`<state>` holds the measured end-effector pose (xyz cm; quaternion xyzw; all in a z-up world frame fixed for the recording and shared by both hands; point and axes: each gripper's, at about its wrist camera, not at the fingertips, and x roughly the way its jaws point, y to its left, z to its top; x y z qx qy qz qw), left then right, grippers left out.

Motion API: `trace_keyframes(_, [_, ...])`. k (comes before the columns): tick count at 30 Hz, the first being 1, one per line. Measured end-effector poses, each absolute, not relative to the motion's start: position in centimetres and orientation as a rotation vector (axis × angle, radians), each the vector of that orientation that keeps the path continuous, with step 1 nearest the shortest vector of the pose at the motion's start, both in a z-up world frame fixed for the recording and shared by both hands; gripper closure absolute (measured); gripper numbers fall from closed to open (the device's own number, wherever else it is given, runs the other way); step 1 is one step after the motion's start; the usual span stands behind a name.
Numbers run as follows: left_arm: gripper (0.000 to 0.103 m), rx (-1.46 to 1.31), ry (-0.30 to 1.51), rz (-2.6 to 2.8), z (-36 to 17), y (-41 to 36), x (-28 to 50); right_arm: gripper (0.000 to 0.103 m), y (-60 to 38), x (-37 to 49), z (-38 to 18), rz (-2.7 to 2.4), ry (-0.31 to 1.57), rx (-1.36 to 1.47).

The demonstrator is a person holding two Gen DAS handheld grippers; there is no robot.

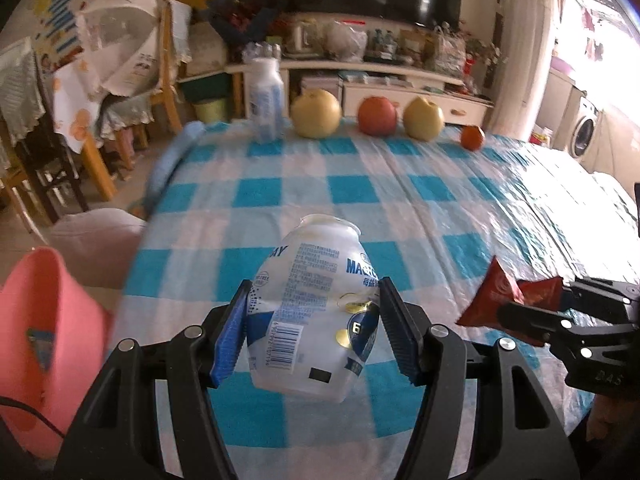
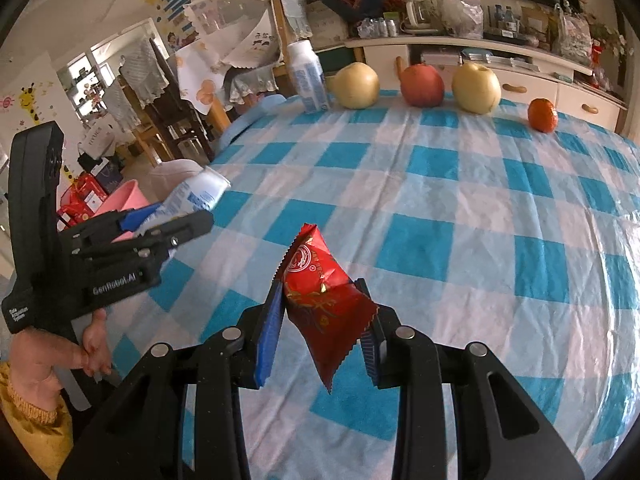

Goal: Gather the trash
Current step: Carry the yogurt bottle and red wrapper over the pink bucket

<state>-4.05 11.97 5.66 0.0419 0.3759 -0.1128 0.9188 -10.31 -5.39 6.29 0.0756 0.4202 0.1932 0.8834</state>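
Observation:
My left gripper [image 1: 314, 328] is shut on an empty white and blue plastic bottle [image 1: 316, 300], held above the checked tablecloth [image 1: 420, 208]. The bottle also shows in the right wrist view [image 2: 196, 196], in the left gripper [image 2: 176, 220]. My right gripper [image 2: 320, 340] is shut on a red snack wrapper [image 2: 324, 296], held above the table. The wrapper also shows in the left wrist view [image 1: 500, 296], in the right gripper [image 1: 532, 312]. A pink bin [image 1: 44, 320] stands beside the table at the lower left; it also shows in the right wrist view [image 2: 124, 200].
At the table's far edge stand a white and blue bottle [image 1: 266, 96], a yellow pear [image 1: 316, 114], a red apple [image 1: 378, 116], a second pear [image 1: 423, 118] and a small orange [image 1: 473, 137]. Chairs [image 1: 100, 128] and a cluttered sideboard [image 1: 380, 64] lie beyond the table.

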Motion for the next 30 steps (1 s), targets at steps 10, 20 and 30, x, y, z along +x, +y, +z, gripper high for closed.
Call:
trace_keyframes(10, [0.040, 0.097, 0.698, -0.114, 7.7, 16.2, -5.4, 0.067, -2.6, -10.9, 7.4, 0.441, 0.863, 0.170])
trace_keyframes(20, [0.040, 0.078, 0.660, -0.032, 8.5, 20.3, -6.3, 0.067, 0.1, -10.9, 8.4, 0.482, 0.850, 0.180])
trace_keyframes(30, [0.040, 0.025, 0.614, 0.069, 9.4, 24.1, -7.0, 0.067, 3.4, -10.6, 8.8, 0.533, 0.853, 0.201])
